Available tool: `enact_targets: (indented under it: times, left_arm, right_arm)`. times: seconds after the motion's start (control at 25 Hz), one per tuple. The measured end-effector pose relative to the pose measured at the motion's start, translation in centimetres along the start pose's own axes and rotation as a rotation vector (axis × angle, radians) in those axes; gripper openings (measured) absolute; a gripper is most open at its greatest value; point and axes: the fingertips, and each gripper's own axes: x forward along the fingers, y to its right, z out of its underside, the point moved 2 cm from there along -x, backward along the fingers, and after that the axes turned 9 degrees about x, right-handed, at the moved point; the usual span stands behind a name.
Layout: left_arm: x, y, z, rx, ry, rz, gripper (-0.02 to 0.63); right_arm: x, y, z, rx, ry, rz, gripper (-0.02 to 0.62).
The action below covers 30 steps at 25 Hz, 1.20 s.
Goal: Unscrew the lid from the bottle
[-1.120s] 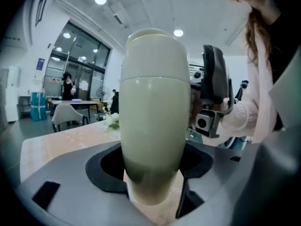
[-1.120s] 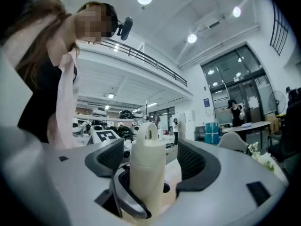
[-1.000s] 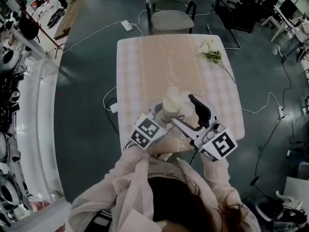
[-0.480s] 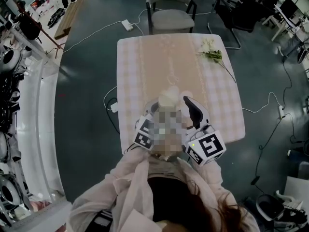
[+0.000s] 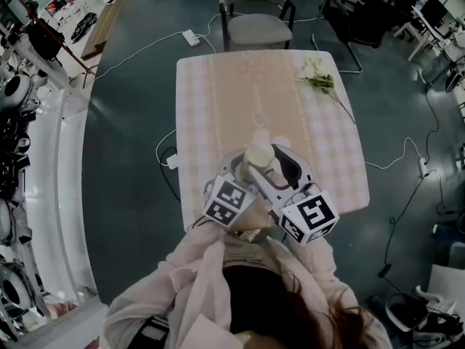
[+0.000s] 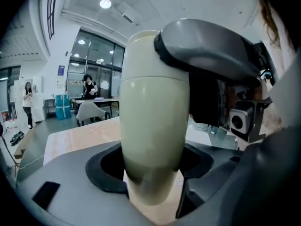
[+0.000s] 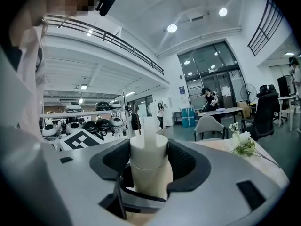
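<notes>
The bottle (image 6: 153, 126) is clamped low on its body by the left gripper (image 6: 153, 178), so it is held upright over the near end of the table (image 5: 218, 93). The right gripper (image 7: 149, 164) is set across the top. Its jaws have just been closing, and the lid (image 7: 148, 149) is pinched between the pads, presumably to be twisted against the braced body.

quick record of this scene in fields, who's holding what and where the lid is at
bottle: cream, over the near end of the table
left gripper: shut on the bottle's body
right gripper: jaws have just been closing, pads now on the lid
lid: still on the bottle
also on table: flower sprig, far right corner
</notes>
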Motion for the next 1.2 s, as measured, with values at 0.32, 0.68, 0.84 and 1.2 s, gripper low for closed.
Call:
enact_targets:
  times: [0.32,0.68,0.84,1.2]
  left_arm:
    - [-0.2,0.8,0.1,0.03,-0.004,0.071,0.316]
    - [-0.9,1.5,0.2,0.082,0.008,0.191,0.316]
    - [-1.0,2.1,0.1,0.094,0.01,0.243,0.316]
    - [-1.8,4.0,0.4,0.14,0.009,0.389,0.316]
  right_arm:
    - [-0.5,-0.1,0.2,0.0,-0.018,-0.062,0.267]
    - [-0.9,-0.7,0.3,-0.034,-0.07,-0.219,0.267]
    - [-1.2,-0.8,0.2,-0.05,-0.087,-0.289,0.267]
    - [-2.5,-1.7,0.7,-0.093,-0.118,-0.455,0.267]
